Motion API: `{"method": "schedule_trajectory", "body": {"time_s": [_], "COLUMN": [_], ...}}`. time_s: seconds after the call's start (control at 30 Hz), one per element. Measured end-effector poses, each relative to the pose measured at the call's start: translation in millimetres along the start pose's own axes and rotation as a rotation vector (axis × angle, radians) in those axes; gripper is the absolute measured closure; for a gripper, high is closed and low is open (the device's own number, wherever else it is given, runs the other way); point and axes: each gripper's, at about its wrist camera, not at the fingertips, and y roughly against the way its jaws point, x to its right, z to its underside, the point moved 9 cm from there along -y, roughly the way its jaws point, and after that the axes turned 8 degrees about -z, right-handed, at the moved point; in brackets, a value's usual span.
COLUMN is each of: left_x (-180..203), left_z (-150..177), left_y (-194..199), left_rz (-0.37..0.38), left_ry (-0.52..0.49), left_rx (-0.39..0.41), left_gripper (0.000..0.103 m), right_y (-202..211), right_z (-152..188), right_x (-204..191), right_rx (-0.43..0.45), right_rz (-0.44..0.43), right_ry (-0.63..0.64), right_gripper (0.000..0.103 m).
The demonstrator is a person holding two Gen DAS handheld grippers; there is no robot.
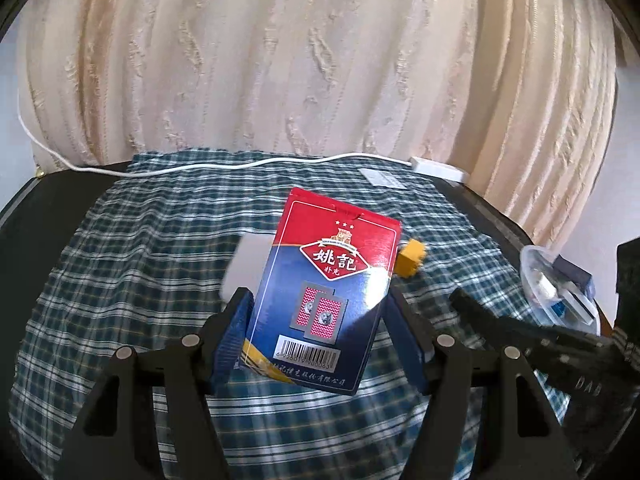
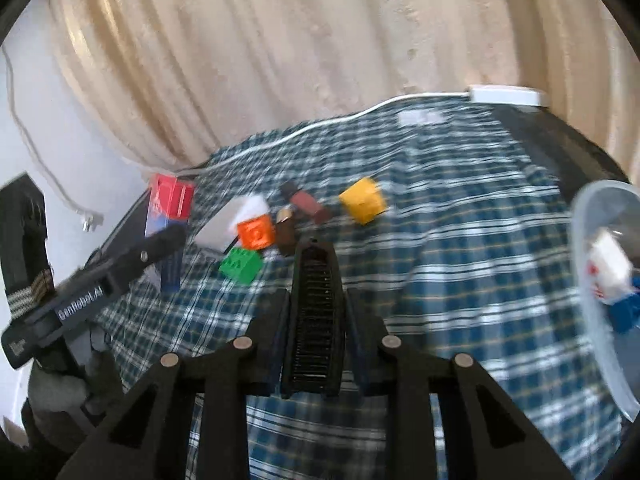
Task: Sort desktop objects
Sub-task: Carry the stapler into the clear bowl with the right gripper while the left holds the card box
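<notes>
My left gripper [image 1: 320,320] is shut on a red and blue playing card box [image 1: 326,288], held upright above the plaid cloth. The box also shows at the left of the right wrist view [image 2: 170,216]. My right gripper [image 2: 314,280] is shut on a black ridged comb-like piece [image 2: 314,312], above the cloth. Ahead of it lie an orange brick [image 2: 256,233], a green brick [image 2: 240,265], a yellow block [image 2: 363,199], a brown piece [image 2: 310,204] and a white box [image 2: 236,220]. The yellow block also shows in the left wrist view [image 1: 412,259].
A clear plastic bin [image 2: 592,320] holding white and blue items stands at the right; it also shows in the left wrist view [image 1: 536,280]. A white cable [image 1: 240,166] and power strip [image 2: 508,95] lie along the far table edge, before a cream curtain [image 1: 320,60].
</notes>
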Motion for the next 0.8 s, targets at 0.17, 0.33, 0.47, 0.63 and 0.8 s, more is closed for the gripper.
{"method": "schedule_trajectory", "body": {"time_s": [0.17, 0.33, 0.47, 0.63, 0.8], "left_x": [28, 53, 73, 100, 129], "left_z": [-3, -3, -2, -5, -4], "left_y": [4, 3, 3, 5, 5], "left_rz": [0.046, 0.088, 0.111, 0.147, 0.194], "left_ry": [-0.036, -0.063, -0.093, -0.126, -0.164], "left_rx": [0.004, -0.008, -0.014, -0.015, -0.026], "left_gripper": [0.033, 0.033, 0.033, 0.033, 0.033], "right_y": [39, 74, 98, 121, 133], "right_z": [-12, -17, -19, -16, -10], "right_x": [33, 74, 102, 134, 161], "right_rx": [0.104, 0.178, 0.218, 0.245, 0.251], "right_rz": [0.111, 0.211, 0.294, 0.366, 0.409], "right_ry": [-0.039, -0.092, -0.116, -0.153, -0.196], "right_gripper": [0.073, 0.073, 0.073, 0.073, 0.073]}}
